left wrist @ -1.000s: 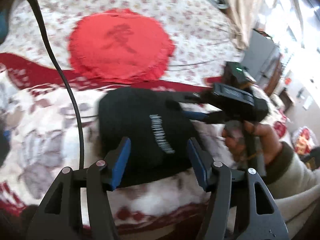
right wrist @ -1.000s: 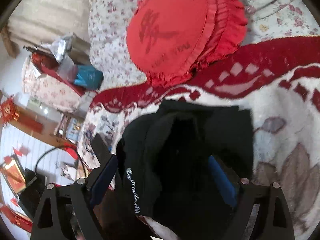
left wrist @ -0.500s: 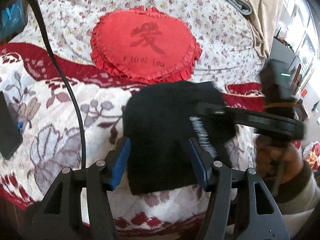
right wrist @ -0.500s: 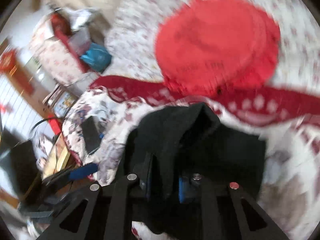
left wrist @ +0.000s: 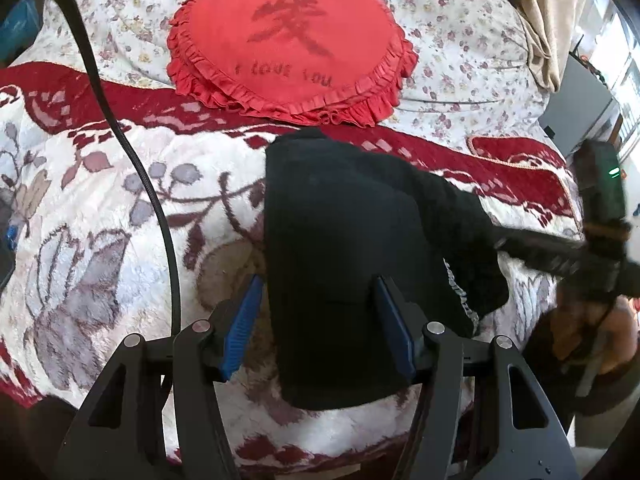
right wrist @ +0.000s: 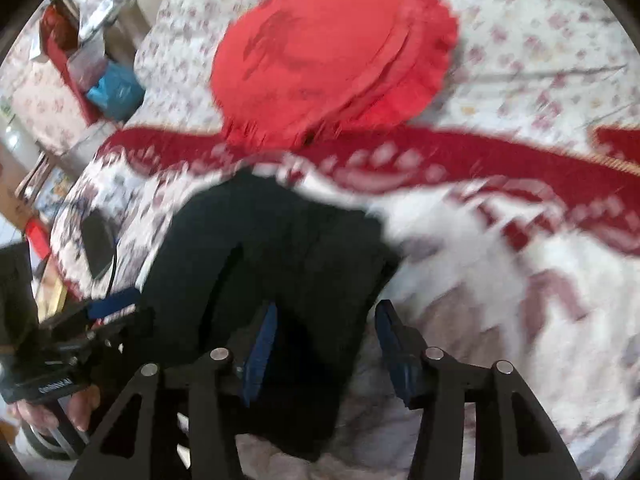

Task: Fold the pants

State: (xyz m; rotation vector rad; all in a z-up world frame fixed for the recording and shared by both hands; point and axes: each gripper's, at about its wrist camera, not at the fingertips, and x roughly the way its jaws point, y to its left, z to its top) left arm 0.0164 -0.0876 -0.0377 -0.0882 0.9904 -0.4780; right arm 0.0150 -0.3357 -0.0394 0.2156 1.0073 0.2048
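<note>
Near the front edge of the bed, on its patterned blanket, the black pants lie folded into a compact bundle whose long axis runs from that edge toward the red heart cushion. Left gripper stands wide, blue pads straddling the bundle's near end without pressing it. Right gripper, its jaws just reopening, is half spread over the bundle's right edge, gripping nothing, so both seem equally near.

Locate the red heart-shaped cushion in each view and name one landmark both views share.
Left wrist view: the red heart-shaped cushion lies top centre, beyond the folded black pants.
Right wrist view: the cushion, blurred, lies top centre, above the pants.
Shared landmark: the dark red blanket band between cushion and pants.
</note>
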